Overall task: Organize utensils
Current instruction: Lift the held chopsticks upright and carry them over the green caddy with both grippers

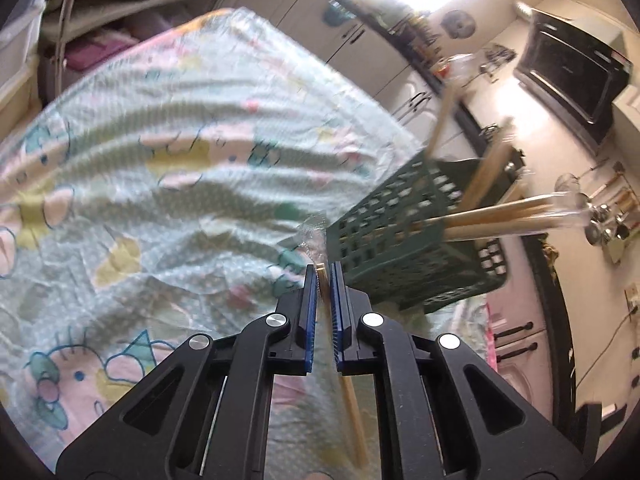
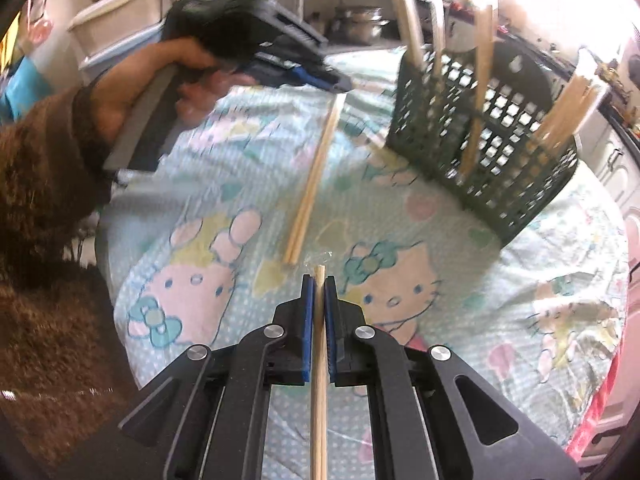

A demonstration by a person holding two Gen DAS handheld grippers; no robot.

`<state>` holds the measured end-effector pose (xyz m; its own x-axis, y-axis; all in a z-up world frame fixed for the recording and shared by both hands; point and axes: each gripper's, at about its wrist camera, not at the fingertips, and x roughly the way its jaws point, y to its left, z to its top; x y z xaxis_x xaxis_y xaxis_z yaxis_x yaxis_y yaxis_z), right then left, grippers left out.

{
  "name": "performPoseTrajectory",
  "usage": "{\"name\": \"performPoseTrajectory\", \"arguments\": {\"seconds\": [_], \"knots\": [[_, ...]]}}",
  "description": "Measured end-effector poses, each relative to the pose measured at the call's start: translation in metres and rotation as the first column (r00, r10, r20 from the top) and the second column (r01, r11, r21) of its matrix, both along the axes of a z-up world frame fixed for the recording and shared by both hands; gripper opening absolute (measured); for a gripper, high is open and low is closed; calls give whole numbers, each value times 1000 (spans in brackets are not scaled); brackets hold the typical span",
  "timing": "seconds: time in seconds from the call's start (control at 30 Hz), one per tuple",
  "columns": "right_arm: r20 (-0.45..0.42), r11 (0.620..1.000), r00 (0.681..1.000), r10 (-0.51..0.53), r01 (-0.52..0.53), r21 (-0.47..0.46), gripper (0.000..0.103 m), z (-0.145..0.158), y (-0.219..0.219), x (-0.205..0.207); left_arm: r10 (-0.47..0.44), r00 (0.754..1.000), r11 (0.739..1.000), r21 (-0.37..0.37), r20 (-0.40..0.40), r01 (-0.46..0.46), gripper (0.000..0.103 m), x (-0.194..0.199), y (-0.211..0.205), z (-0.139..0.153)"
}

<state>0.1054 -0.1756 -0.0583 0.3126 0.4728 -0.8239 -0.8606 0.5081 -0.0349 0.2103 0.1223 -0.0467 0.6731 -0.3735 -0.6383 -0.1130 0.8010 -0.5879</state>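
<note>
My right gripper (image 2: 319, 280) clamps a wrapped pair of pale wooden chopsticks (image 2: 319, 380). My left gripper (image 1: 324, 276) pinches another pair (image 1: 354, 420) (blurred). Green perforated plastic basket (image 2: 516, 184) sits upper right, holding chopsticks.

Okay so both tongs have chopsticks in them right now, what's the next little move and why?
Probably carry the left tongs up over the green basket's open top. They are shut on a wrapped chopstick pair and already sit right beside the basket, where other chopsticks stand. The right tongs, also shut on a pair, are farther back.
</note>
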Motion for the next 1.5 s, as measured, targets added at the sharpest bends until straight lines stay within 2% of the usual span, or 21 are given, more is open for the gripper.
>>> {"name": "performPoseTrajectory", "arguments": {"seconds": [0.2,0.33,0.63,0.9,1.27,1.5], "knots": [[46,996,998,-53,49,77,6,29,1,2,-58,992,998,34,110,55,2,-19,-25,40],[78,988,993,-85,73,138,6,47,1,6,-96,979,995,59,181,86,2,-34,-38,64],[144,944,973,-182,132,301,6,89,-10,17,-177,940,983,97,290,155,2,-52,-65,105],[214,895,943,-253,145,421,6,121,-17,23,-216,911,974,147,350,174,2,-51,-81,131],[269,813,890,-369,168,558,6,166,-33,48,-245,867,963,210,433,167,2,-42,-96,177],[354,777,832,-427,137,614,6,196,-40,56,-243,841,960,243,484,137,2,-31,-105,206]]}}
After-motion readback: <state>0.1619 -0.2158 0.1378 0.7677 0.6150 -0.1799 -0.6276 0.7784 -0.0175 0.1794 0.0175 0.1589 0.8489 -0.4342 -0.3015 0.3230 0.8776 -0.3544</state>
